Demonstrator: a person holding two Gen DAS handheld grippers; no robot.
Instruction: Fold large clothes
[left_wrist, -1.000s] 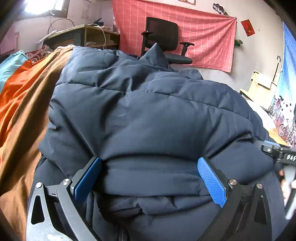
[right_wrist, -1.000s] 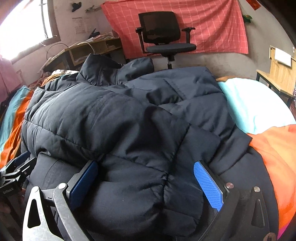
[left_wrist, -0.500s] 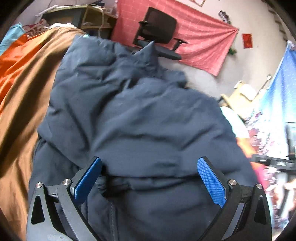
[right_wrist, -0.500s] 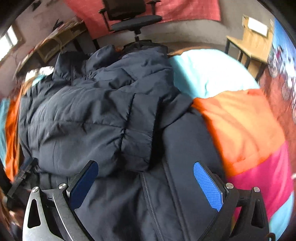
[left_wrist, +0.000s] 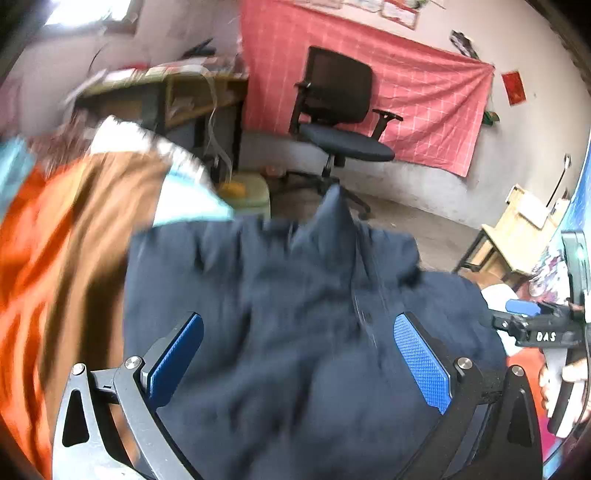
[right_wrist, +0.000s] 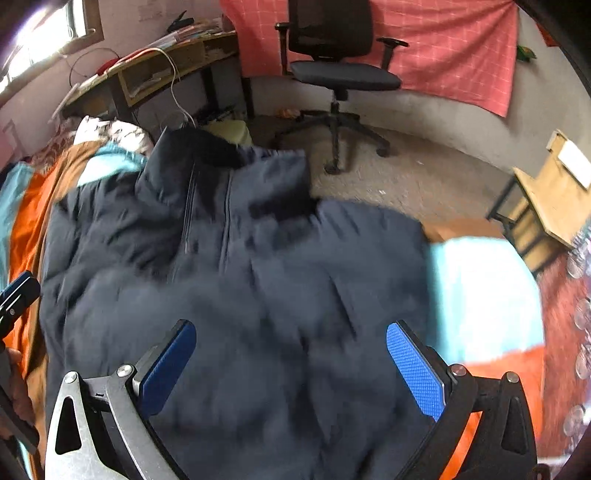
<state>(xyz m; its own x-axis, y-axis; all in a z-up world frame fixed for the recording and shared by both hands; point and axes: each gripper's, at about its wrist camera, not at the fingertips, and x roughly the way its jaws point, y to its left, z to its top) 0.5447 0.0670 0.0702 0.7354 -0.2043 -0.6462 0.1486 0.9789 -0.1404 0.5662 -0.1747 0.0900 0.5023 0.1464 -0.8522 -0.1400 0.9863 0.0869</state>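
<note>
We held both grippers spread wide and empty above a dark navy padded jacket (left_wrist: 295, 332), which lay front-up on a bed covered in an orange, brown and pale-blue blanket (left_wrist: 55, 258). The left gripper (left_wrist: 295, 354) framed the lower centre of its own view, blue pads (left_wrist: 423, 363) well apart with the jacket's quilted body filling the gap between them; the right gripper (right_wrist: 291, 363) did likewise in its view, pads (right_wrist: 415, 371) apart and pinching nothing. We judged the wide stance as readiness: a bulky coat gives thick folds, and open jaws let us choose a hem or sleeve edge before closing. The jacket's long axis ran from the bottom of each frame toward the top, collar (right_wrist: 207, 147) pointing away from us toward the office chair (right_wrist: 332, 55) and the red checked cloth (right_wrist: 461, 44) on the wall, with the zip line (right_wrist: 225, 221) running up the middle. In the left view the other gripper showed at the right edge (left_wrist: 539, 325), level with the jacket's side. Motion blur softened the fabric, so we could not tell how the sleeves lay.
</note>
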